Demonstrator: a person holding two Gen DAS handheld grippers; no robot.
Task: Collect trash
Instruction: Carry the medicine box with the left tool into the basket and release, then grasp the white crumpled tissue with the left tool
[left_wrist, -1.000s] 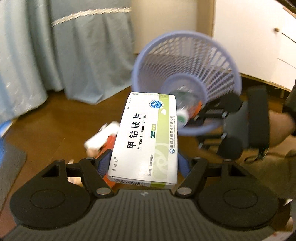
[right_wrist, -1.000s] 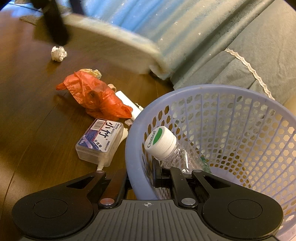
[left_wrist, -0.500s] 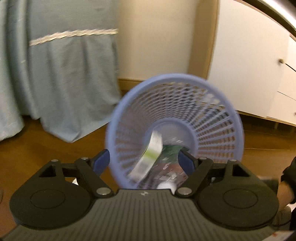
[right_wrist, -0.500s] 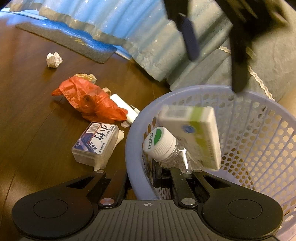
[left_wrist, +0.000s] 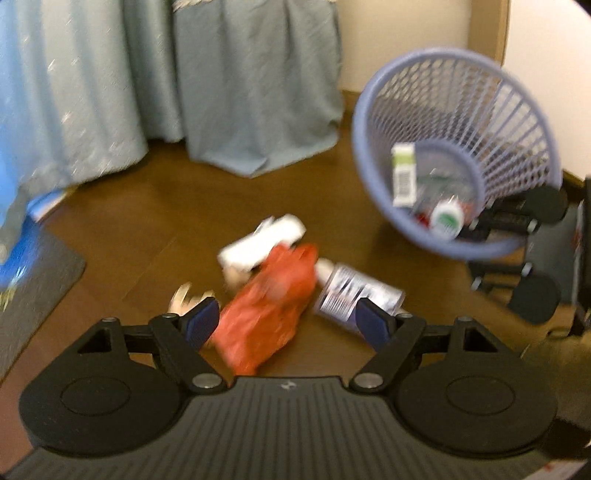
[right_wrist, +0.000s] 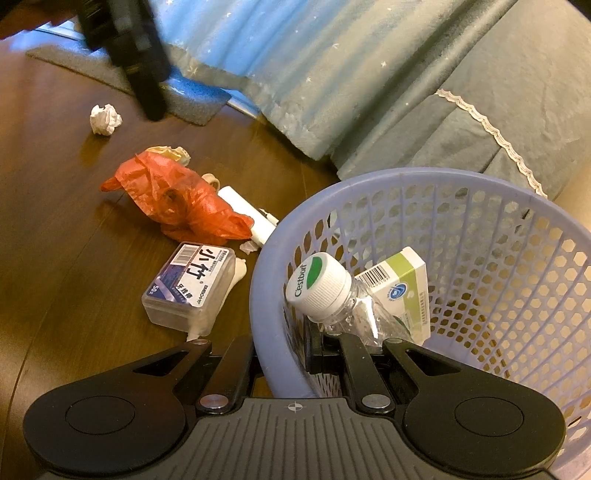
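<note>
Left gripper (left_wrist: 286, 321): jaws spread wide, nothing between the blue pads (left_wrist: 201, 325); hovering over the litter on the floor (left_wrist: 140, 221), pointing down at the red bag. Blurred dark shape at the top left of the right wrist view, above the grey mat.
Right gripper (right_wrist: 284, 350): clenched tight on the near rim of the basket, 1 finger outside the wall, 1 inside; basket tilted in that grip.
Basket (right_wrist: 480, 206): lilac plastic mesh, mouth leaning toward the litter in the left wrist view (left_wrist: 517, 110).
Medicine box (right_wrist: 404, 288): white and green, inside the basket, on edge against the bottle, barcode end up.
Bottle (right_wrist: 332, 295): clear plastic with white cap and green dot, inside the basket, cap against the near wall just above the right gripper's fingers.
Red bag (right_wrist: 177, 199): crumpled plastic, on the floor between the basket and the mat; straight ahead of the left gripper's opening (left_wrist: 273, 306).
Toothpick case (right_wrist: 190, 286): clear box with printed label, on the floor just beside the basket's outer wall.
White wrapper (right_wrist: 245, 210): long, partly under the red bag's far edge.
Paper ball (right_wrist: 105, 119): crumpled white, on the floor well apart from the rest, near the mat's edge.
Mat (right_wrist: 192, 99): grey and blue, at the foot of the curtains (right_wrist: 332, 74).
</note>
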